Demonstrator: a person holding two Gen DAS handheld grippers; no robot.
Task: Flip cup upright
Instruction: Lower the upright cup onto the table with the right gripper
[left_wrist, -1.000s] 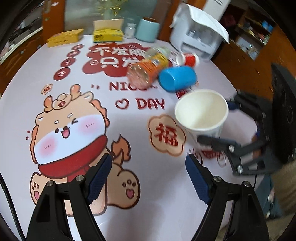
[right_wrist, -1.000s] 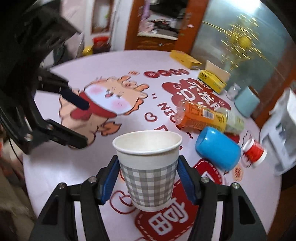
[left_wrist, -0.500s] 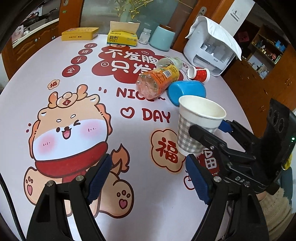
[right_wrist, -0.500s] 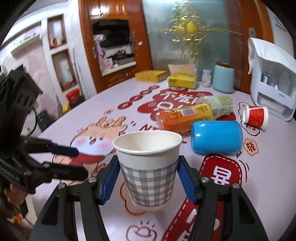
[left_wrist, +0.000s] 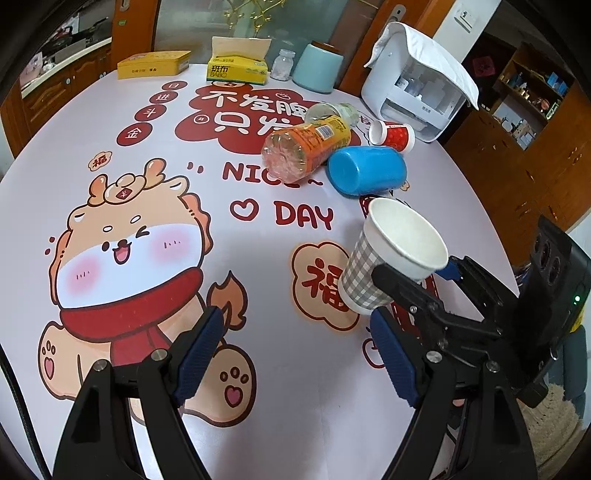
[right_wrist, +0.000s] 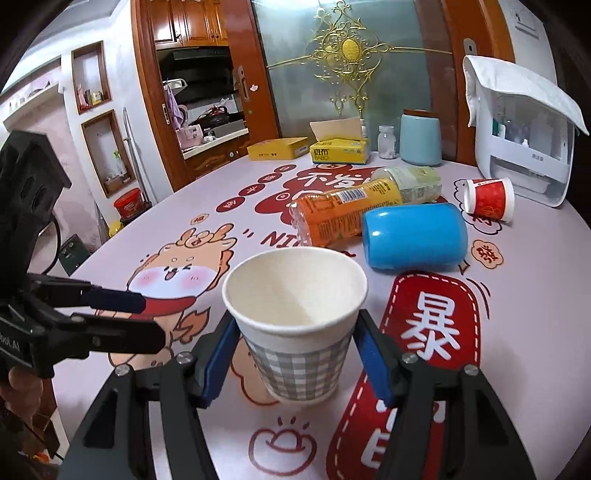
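Observation:
A grey-checked paper cup (right_wrist: 295, 325) with a white inside stands mouth up between the blue pads of my right gripper (right_wrist: 295, 365), which is shut on it just above or on the table. In the left wrist view the same cup (left_wrist: 391, 258) leans slightly right, held by the right gripper (left_wrist: 424, 284). My left gripper (left_wrist: 295, 354) is open and empty, low over the cartoon dog print, left of the cup. It shows at the left of the right wrist view (right_wrist: 122, 317).
A blue cup (right_wrist: 413, 236), an orange bottle (right_wrist: 343, 216), a pale bottle (right_wrist: 410, 182) and a red paper cup (right_wrist: 487, 199) lie on their sides behind the checked cup. Tissue box (right_wrist: 340, 149), yellow tin (right_wrist: 277, 147), teal canister (right_wrist: 421, 138) and white dispenser (right_wrist: 524, 140) stand at the table's far edge.
The right gripper has turned and lowered with the cup, so the cup now sits lower and nearer the left gripper. The left gripper has stayed open.

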